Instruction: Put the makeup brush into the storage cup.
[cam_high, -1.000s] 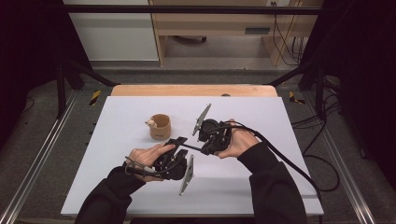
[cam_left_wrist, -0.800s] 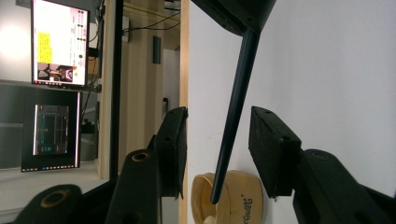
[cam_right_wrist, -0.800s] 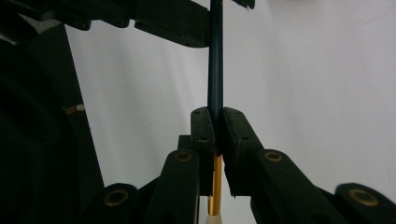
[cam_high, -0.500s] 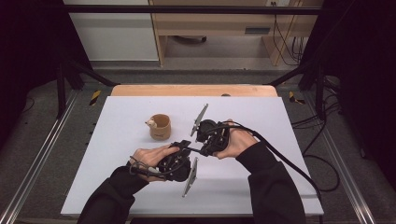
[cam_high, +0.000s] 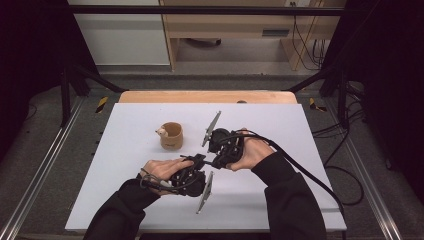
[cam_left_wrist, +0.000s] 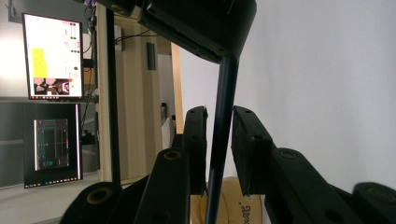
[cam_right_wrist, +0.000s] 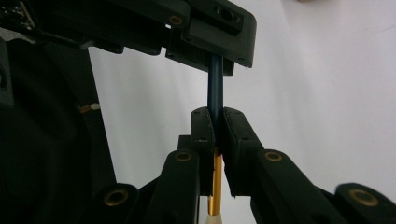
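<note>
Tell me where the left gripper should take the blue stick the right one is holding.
Take the blue stick mid-shaft, where the left gripper has its fingers apart on either side, and close squarely across its width. The shaft is thin, straight and even there. The right gripper is shut on it beside the gold band, so keep off that end.

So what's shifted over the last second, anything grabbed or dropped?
Little. The left gripper and right gripper have drawn slightly closer, meeting near mid-table. The right is clamped on a thin dark rod; the left's jaws stand apart around it. No visible grab or drop. The brown cup has not moved.
</note>
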